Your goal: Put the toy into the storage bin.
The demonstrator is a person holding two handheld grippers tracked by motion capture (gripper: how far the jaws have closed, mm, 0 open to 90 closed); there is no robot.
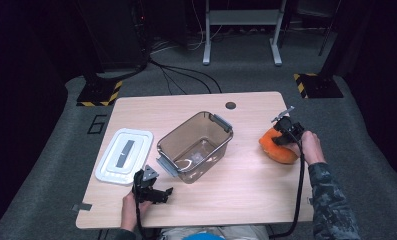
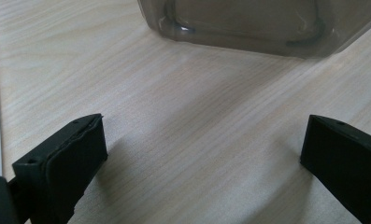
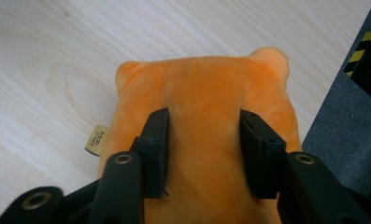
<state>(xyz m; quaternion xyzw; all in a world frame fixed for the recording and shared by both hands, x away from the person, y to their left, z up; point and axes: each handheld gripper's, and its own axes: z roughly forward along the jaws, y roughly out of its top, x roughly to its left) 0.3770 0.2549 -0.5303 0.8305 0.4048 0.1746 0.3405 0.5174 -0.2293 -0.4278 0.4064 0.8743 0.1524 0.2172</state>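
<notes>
Jaws of the right gripper (image 3: 204, 154) pinch the orange plush toy (image 3: 206, 93) across its middle, a grip suited to lifting it, at the table's (image 1: 246, 200) 3 o'clock edge. Left gripper (image 1: 153, 192) rests spread, idle, at 7 o'clock beside the open bin (image 1: 196, 145) and its lid (image 1: 124, 155).

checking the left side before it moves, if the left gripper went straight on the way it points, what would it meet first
Probably the clear plastic container: the left gripper, jaws open over bare table, looks straight at its near wall, with nothing between, though depth is hard to judge.

Label (image 3: 96, 140) print too small
</notes>
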